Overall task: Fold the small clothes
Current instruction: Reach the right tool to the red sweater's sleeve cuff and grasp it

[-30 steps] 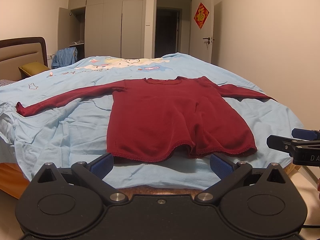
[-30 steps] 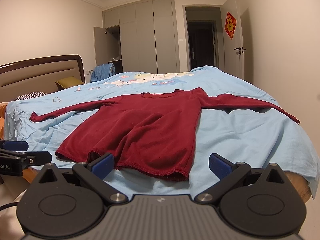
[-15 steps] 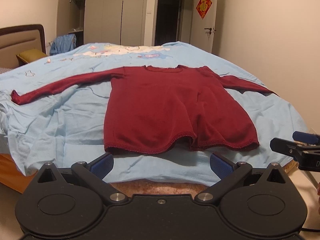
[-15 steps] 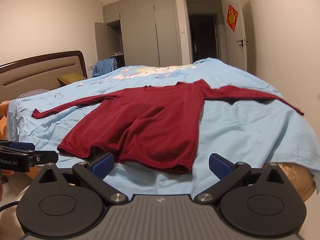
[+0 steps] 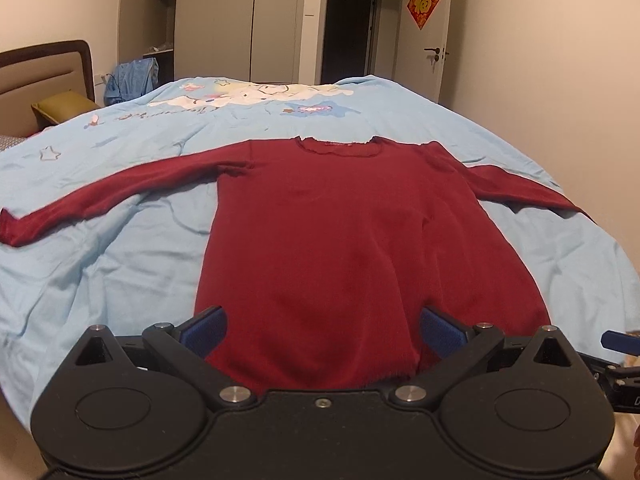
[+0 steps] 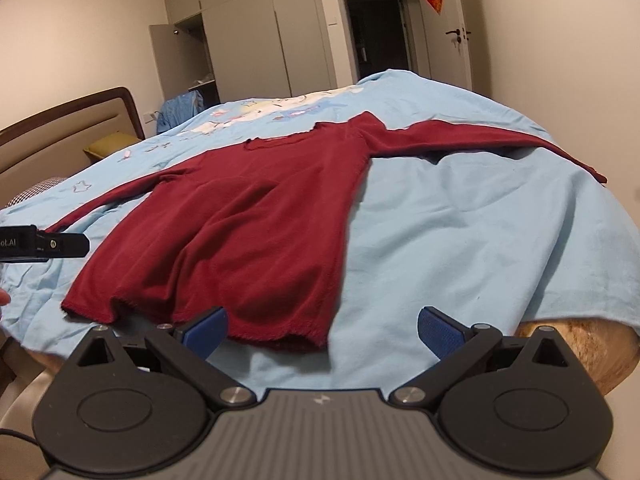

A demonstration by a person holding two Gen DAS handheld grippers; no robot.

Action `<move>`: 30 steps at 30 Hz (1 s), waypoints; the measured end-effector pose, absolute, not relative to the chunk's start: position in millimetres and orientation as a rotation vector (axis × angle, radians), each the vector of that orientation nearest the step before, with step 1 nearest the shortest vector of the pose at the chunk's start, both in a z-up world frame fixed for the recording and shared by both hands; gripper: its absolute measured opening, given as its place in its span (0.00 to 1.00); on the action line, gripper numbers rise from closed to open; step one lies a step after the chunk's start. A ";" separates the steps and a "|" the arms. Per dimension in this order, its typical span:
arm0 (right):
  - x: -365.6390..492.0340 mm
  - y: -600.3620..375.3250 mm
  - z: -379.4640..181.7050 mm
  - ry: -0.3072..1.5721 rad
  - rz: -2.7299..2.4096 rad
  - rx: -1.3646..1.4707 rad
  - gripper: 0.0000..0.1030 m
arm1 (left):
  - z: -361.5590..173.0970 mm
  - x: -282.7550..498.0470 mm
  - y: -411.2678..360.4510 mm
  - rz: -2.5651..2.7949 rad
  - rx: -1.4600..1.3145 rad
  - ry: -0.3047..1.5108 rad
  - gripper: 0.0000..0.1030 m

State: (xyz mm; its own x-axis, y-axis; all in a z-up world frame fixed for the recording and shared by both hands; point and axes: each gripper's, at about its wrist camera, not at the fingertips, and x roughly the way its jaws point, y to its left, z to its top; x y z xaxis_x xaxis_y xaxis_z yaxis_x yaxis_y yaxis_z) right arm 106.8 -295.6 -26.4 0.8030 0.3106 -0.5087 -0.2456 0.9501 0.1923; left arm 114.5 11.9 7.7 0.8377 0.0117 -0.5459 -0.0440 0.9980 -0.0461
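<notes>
A dark red long-sleeved top (image 5: pixel 352 240) lies flat on the light blue bedcover (image 5: pixel 120 272), sleeves spread left and right, collar far, hem near. My left gripper (image 5: pixel 322 330) is open, its blue pads over the hem at the middle of the top. In the right wrist view the same top (image 6: pixel 240 220) lies left of centre. My right gripper (image 6: pixel 322 332) is open too, over the hem's right corner and the bare cover. Nothing is held by either. Each gripper shows at the edge of the other's view.
A headboard (image 5: pixel 44 68) and an olive pillow (image 5: pixel 64 106) stand at the left. Wardrobes (image 5: pixel 248 20), a dark doorway (image 5: pixel 348 32) and a white door (image 5: pixel 436 36) line the far wall. Blue clothing (image 5: pixel 132 78) lies by the open wardrobe. The bed's front edge (image 6: pixel 580 344) is close.
Both grippers have moved forward over the bed. The top's hem, which lay ahead of the fingers, now sits between the left pads and at the right gripper's left pad.
</notes>
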 end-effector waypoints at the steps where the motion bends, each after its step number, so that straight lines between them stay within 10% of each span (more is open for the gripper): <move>1: 114.0 -298.1 -26.7 0.566 0.296 0.127 1.00 | 9.3 123.4 9.9 0.029 -0.051 0.575 0.99; 30: 206.5 -392.3 -39.9 0.421 0.184 0.338 1.00 | -25.4 329.4 -38.8 0.050 -0.044 0.513 0.99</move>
